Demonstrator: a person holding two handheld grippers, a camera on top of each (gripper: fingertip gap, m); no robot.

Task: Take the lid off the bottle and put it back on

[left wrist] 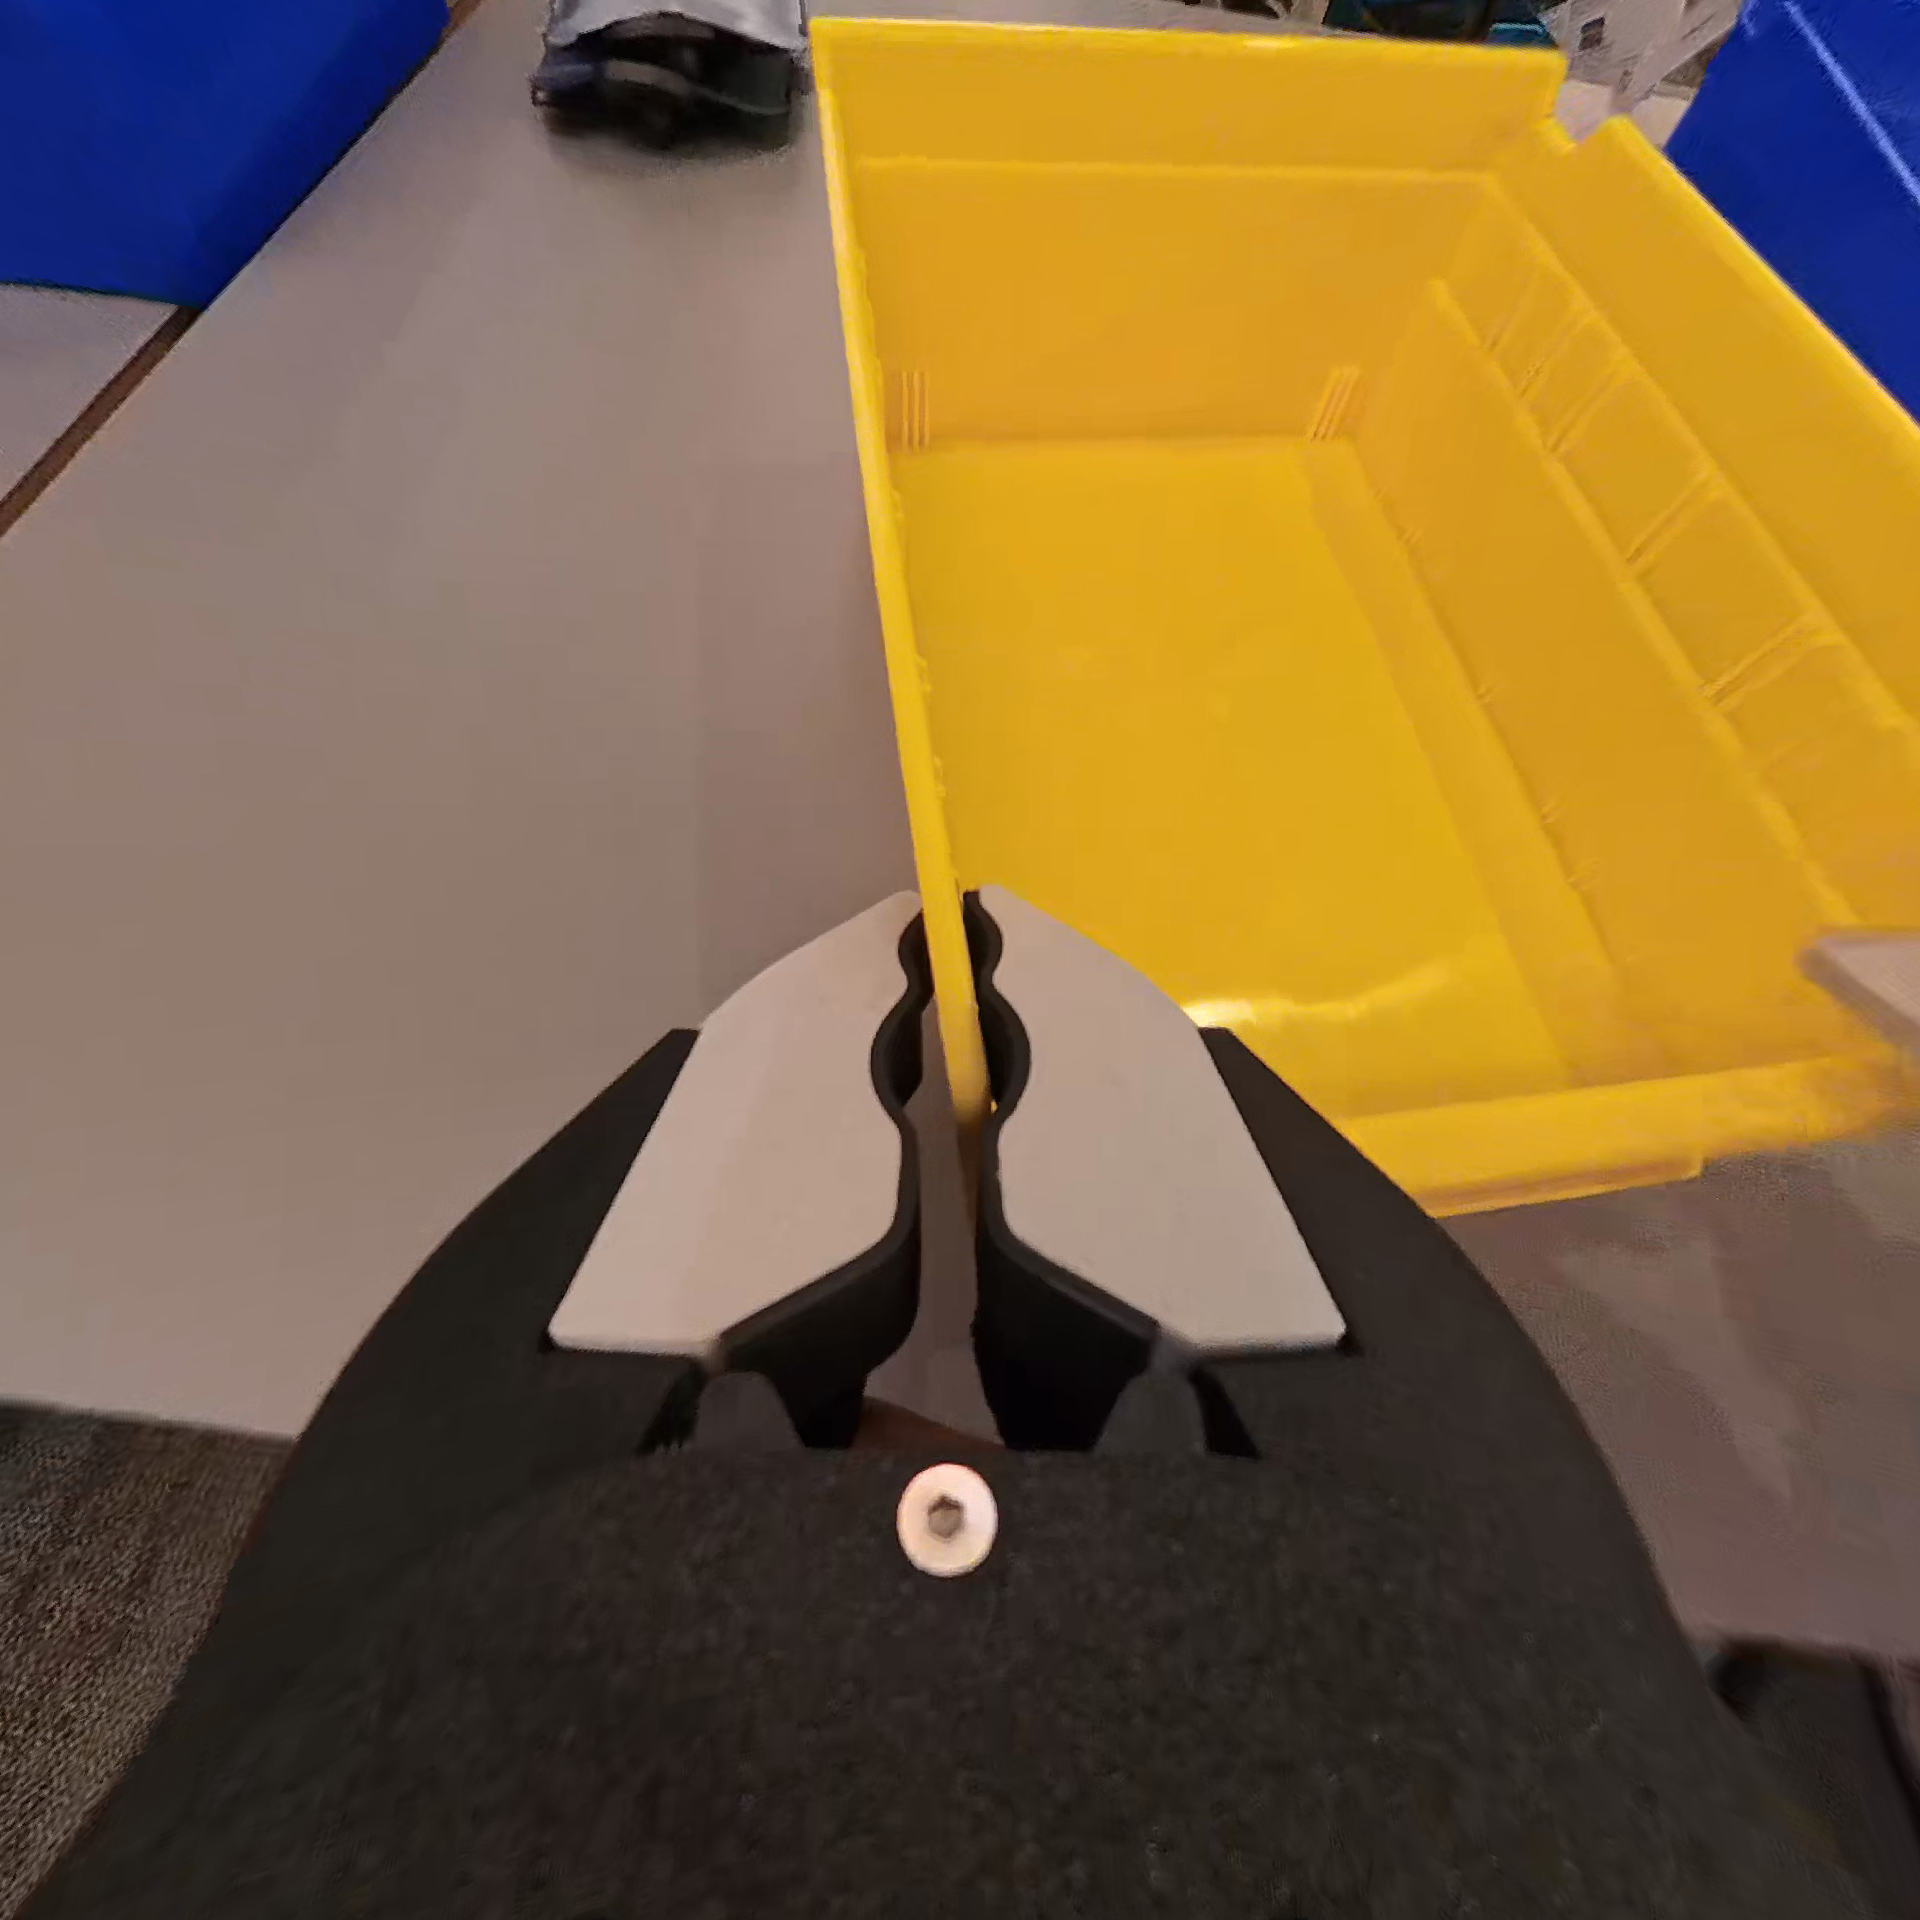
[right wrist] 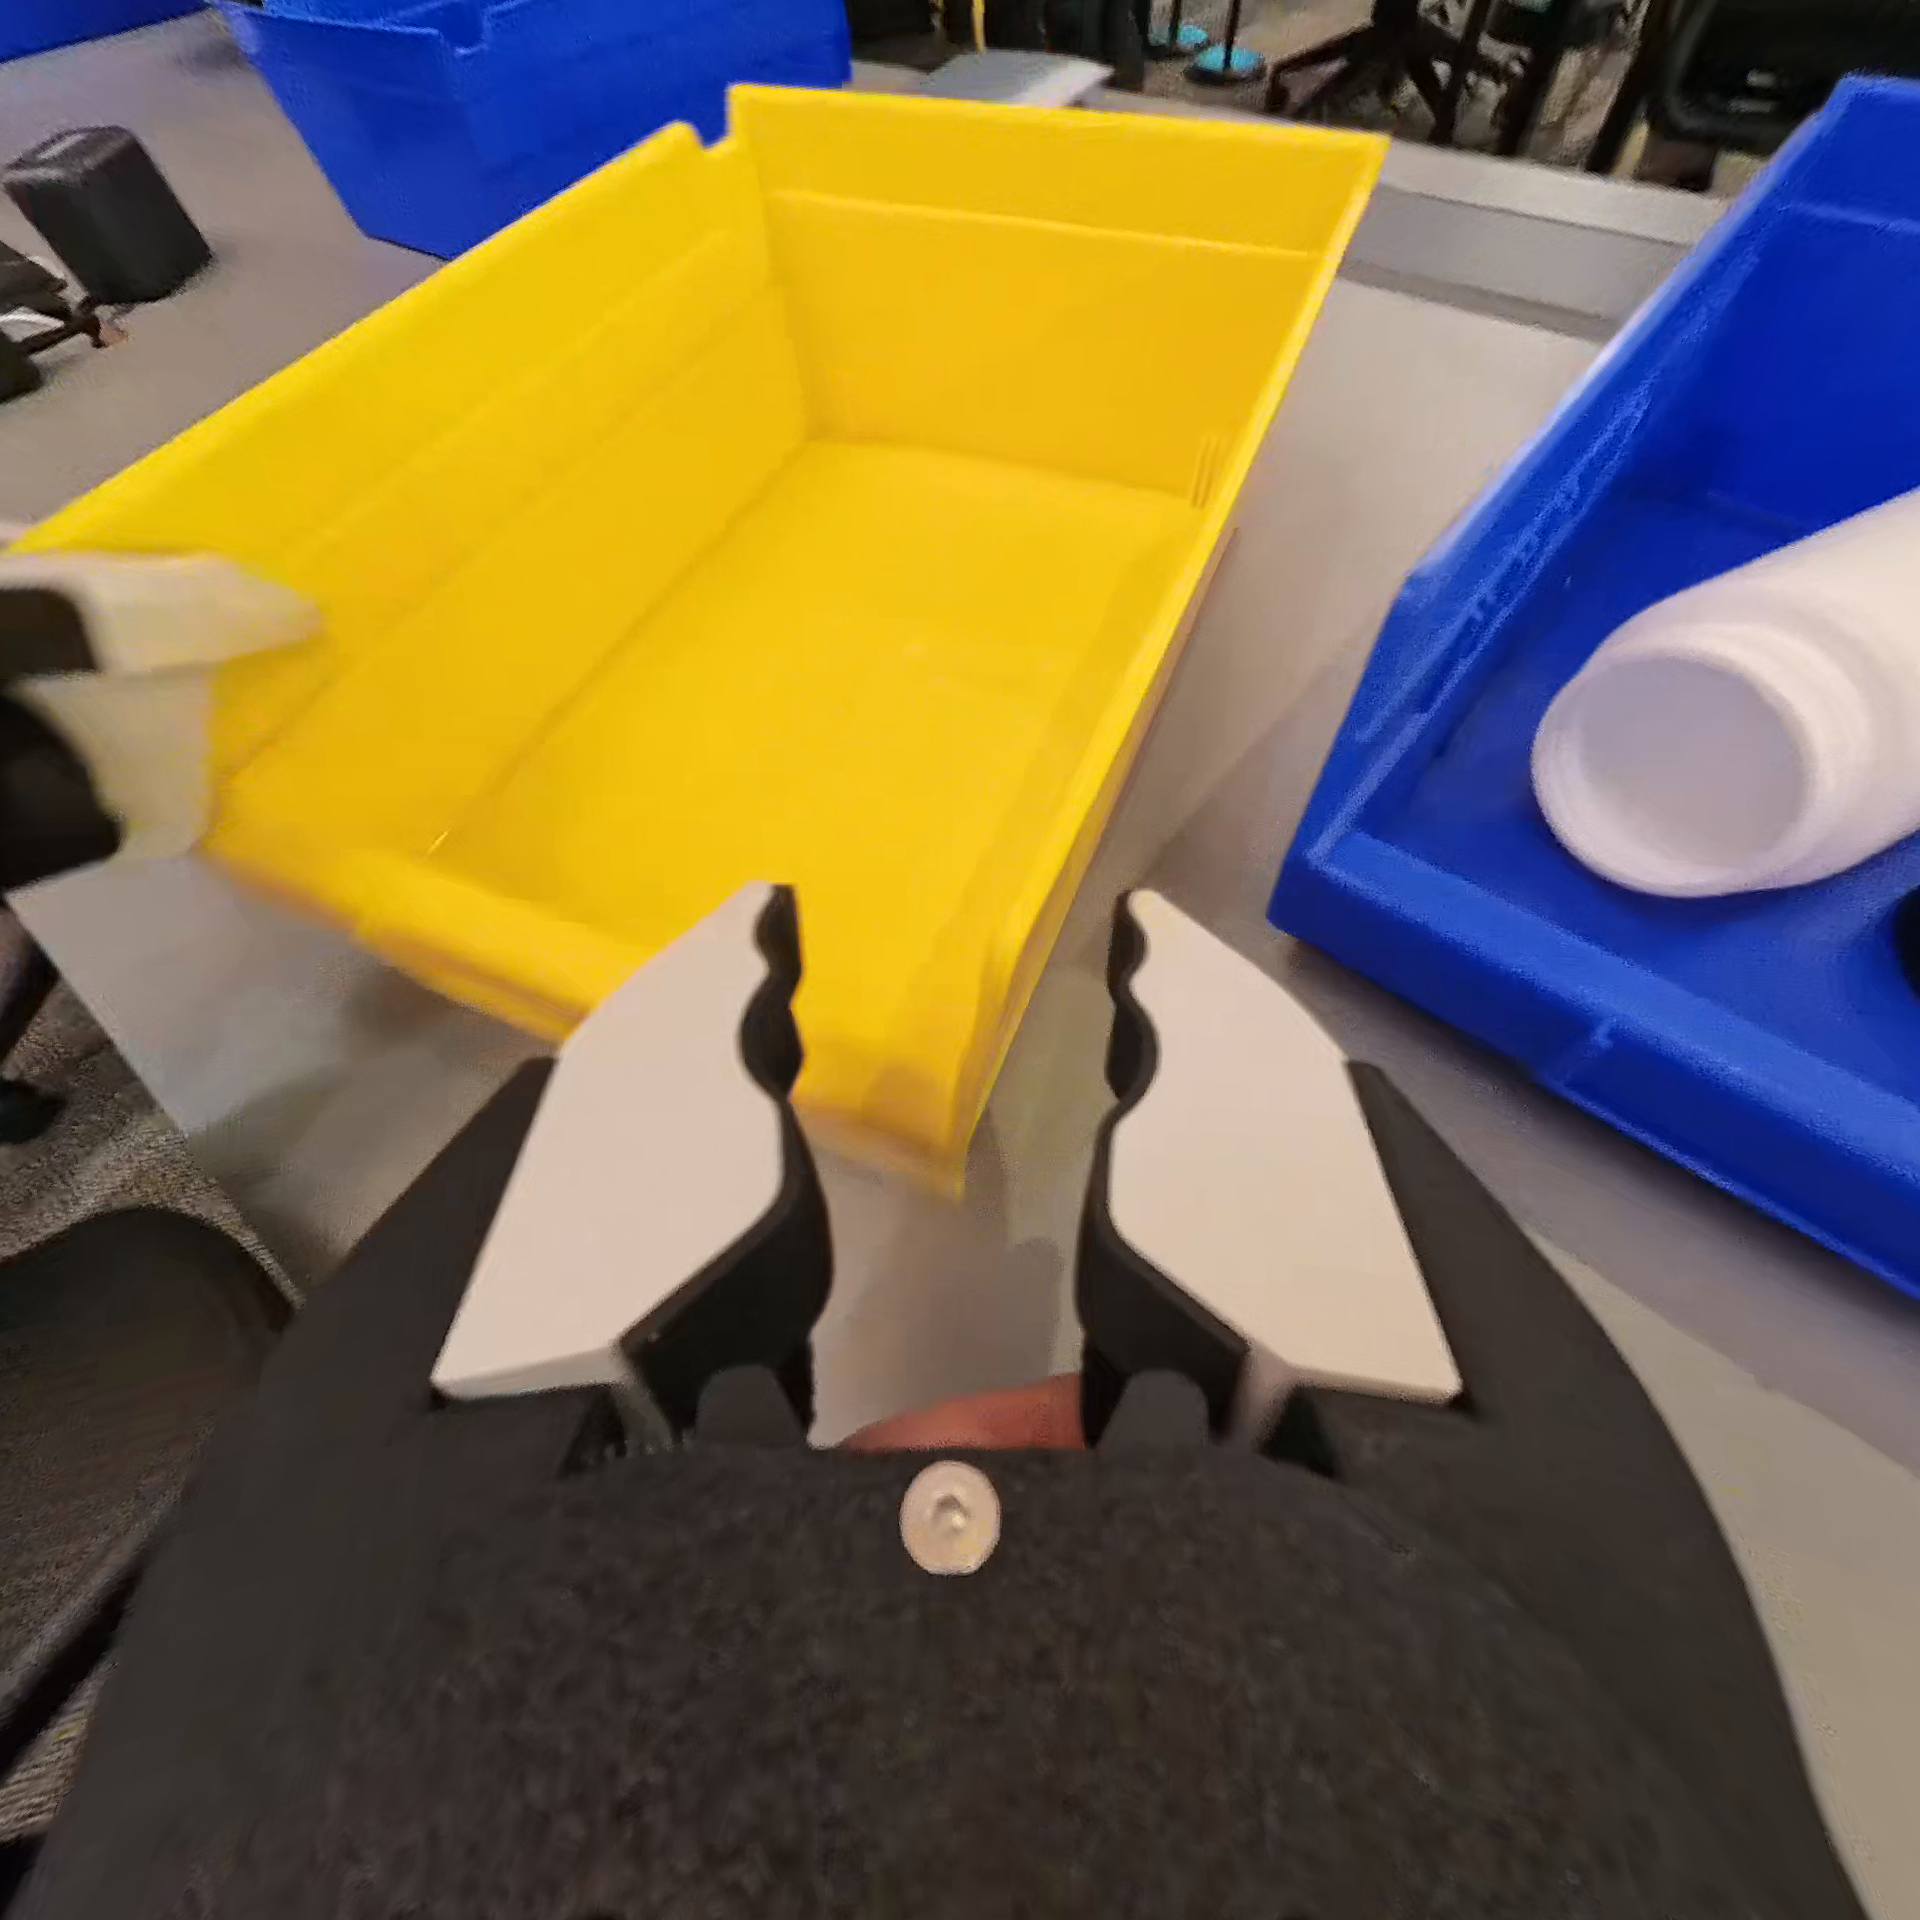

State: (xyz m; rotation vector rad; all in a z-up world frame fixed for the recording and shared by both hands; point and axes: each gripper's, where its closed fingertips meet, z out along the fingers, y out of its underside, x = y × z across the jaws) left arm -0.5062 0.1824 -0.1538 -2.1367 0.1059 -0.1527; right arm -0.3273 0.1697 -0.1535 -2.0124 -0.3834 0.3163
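Left gripper (left wrist: 945,914) is level w/ the yellow bin (left wrist: 1195,727), fingers pointing to 12 o'clock, nearly closed and pinching the bin's left wall near the front corner. In the right wrist view it (right wrist: 260,613) shows at 9 o'clock on that same wall.

Right gripper (right wrist: 954,899) is tilted down toward the bin's (right wrist: 831,675) front right corner; jaws approx. half open, holding nothing, w/ the corner showing in the gap. Whether the fingers touch the bin I can't tell.

White bottle (right wrist: 1745,727) lies on its side in a blue bin (right wrist: 1558,987) at 3 o'clock, threaded mouth uncapped. Lid can't be made out. Both bins sit on a grey table (left wrist: 468,623).
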